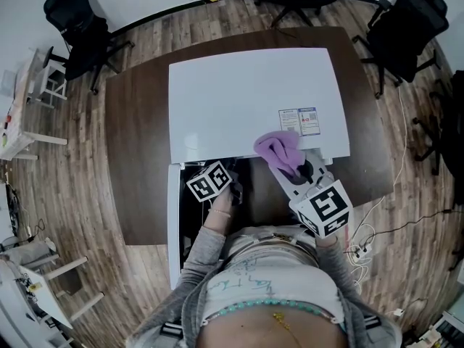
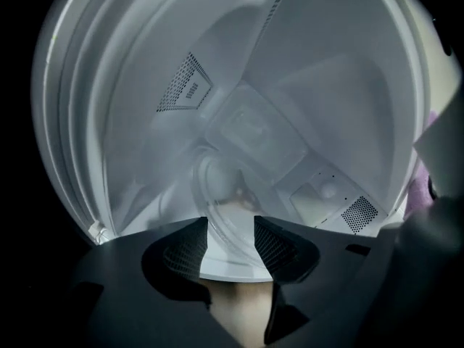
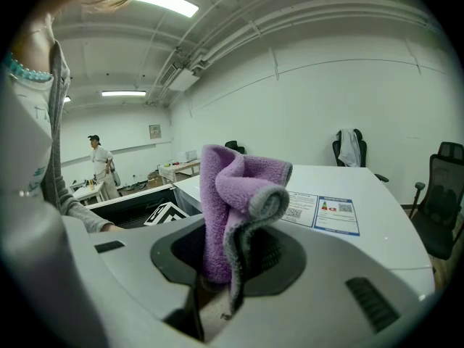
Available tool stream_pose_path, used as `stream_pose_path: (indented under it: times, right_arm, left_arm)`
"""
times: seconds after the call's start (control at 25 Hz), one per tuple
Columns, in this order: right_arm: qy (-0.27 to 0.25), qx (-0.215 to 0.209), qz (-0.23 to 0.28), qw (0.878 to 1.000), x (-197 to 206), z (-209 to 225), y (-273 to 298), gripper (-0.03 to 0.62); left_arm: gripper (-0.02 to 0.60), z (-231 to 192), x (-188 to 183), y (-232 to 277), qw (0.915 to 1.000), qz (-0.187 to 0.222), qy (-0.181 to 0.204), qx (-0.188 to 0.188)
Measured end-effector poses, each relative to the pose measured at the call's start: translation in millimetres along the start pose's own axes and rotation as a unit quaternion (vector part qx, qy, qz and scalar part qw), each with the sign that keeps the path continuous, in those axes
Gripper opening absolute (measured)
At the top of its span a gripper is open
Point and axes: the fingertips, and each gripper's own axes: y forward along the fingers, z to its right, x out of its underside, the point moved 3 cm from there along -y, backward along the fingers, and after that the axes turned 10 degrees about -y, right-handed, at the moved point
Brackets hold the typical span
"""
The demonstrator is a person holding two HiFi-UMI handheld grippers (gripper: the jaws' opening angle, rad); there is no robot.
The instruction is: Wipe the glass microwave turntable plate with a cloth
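Your left tool (image 2: 230, 232) is inside the cavity of the white box-shaped microwave (image 1: 246, 100). Its jaws stand wide apart and the pads grip nothing. The round clear glass turntable plate (image 2: 217, 194) sits in that cavity right ahead of the tool. The plate's near rim runs through the gap between the two jaws, and neither pad looks pressed on it. The rest of the plate spreads past the fingertips toward the back wall, with perforated vent patches (image 2: 190, 85) on the walls around it.

In the head view the microwave's top hides the plate. Only the left tool's black-and-white marker cube (image 1: 210, 182) and your hand (image 1: 221, 210) show at the open front.

Your right tool (image 3: 232, 251) is clamped on a purple microfibre cloth with a grey hem (image 3: 233, 194). The cloth is bunched and stands up out of the jaws. This tool is outside the microwave, above the front edge of its top, with the cloth just beside the blue-and-white printed label (image 1: 301, 122) stuck there. The cloth is well apart from the plate, with the microwave's top between them.

The microwave stands on a dark brown table (image 1: 138, 158). Its white door (image 1: 174, 223) hangs open on your left side.
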Motion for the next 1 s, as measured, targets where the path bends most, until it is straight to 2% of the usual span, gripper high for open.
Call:
stream_pose_path:
  times: [0.36,0.44,0.6,0.76,0.92,1.0]
  right_arm:
    - [0.006,-0.003,0.005,1.000,0,-1,-1,0.114]
    - [0.007,-0.003,0.005,1.000,0,0,-1,0.114]
    - [0.009,-0.005,0.007,1.000,0,2,1,0.114]
    - [0.011,-0.005,0.009,1.000,0,2,0,0.114]
    - [0.011,-0.007,0.010,1.000,-1,3,2,0.114]
    - [0.011,-0.007,0.011,1.000,-1,3,2,0.114]
  left_arm:
    - [0.198,-1,1,-1,0.9997,0.000,-0.025,-0.003]
    - [0.174,-2,2,-1,0.9994,0.000,-0.034,-0.006]
    - [0.069,-8,5,-4,0.9960,0.013,-0.089,-0.001]
    - [0.066,-10,6,-6,0.9893,0.018,-0.143,0.018]
    - [0.048,-8,1,-6,0.9892,0.016,-0.144,0.020]
    - [0.041,-10,6,-5,0.9836,0.017,-0.179,0.020]
